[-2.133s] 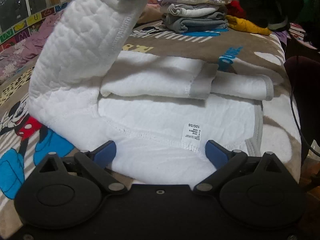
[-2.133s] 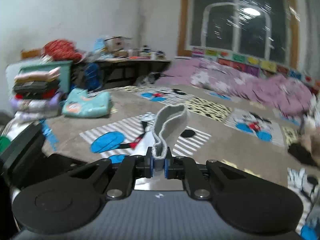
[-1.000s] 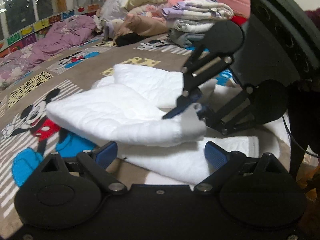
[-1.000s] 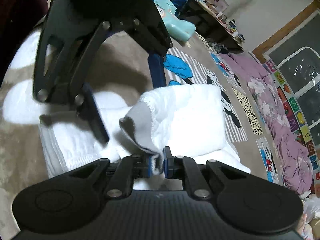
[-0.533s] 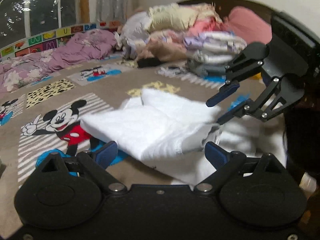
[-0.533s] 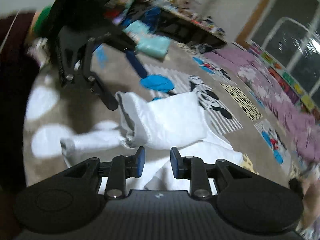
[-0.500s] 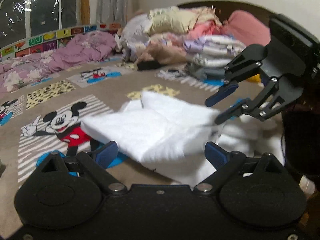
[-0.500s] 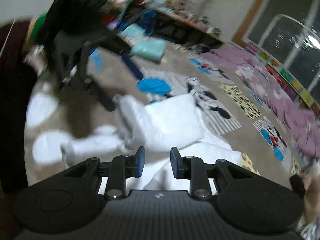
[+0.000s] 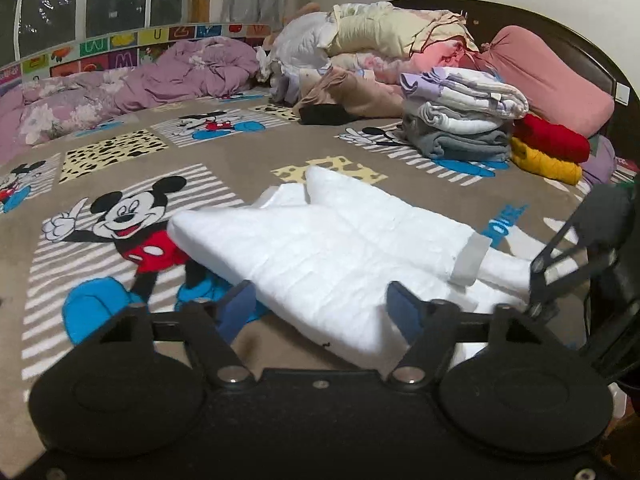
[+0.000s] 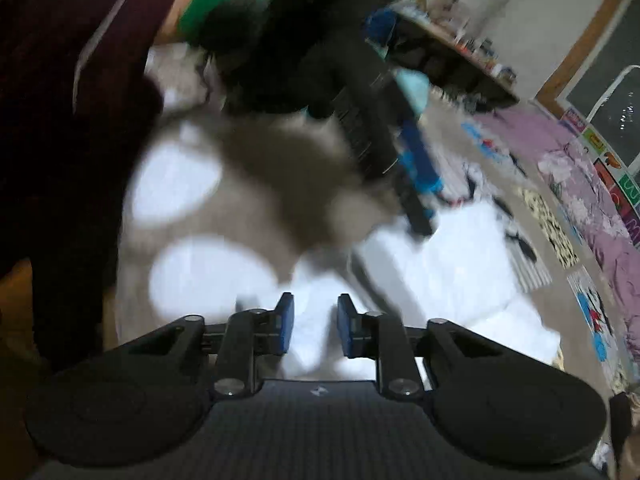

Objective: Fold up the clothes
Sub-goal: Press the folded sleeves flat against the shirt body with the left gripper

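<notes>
Well, garment point(image 9: 340, 256): soft, light, floppy; pinch the grey cuff point(image 9: 470, 260).
Left gripper point(image 9: 320, 312): spread, empty.
Right gripper point(image 10: 312, 326): parted, empty.

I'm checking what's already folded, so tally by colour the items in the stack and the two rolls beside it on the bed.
Purple and white: 1
Light grey-white: 1
Dark grey: 1
Red: 1
Yellow: 1
Total: 5

A Mickey Mouse blanket point(image 9: 120, 168) covers the bed, with a purple floral quilt point(image 9: 120, 88) bunched along its far edge, a dark headboard point(image 9: 560, 44) behind a pink pillow point(image 9: 548, 80), and a cluttered shelf point(image 10: 460, 60) beyond.
</notes>
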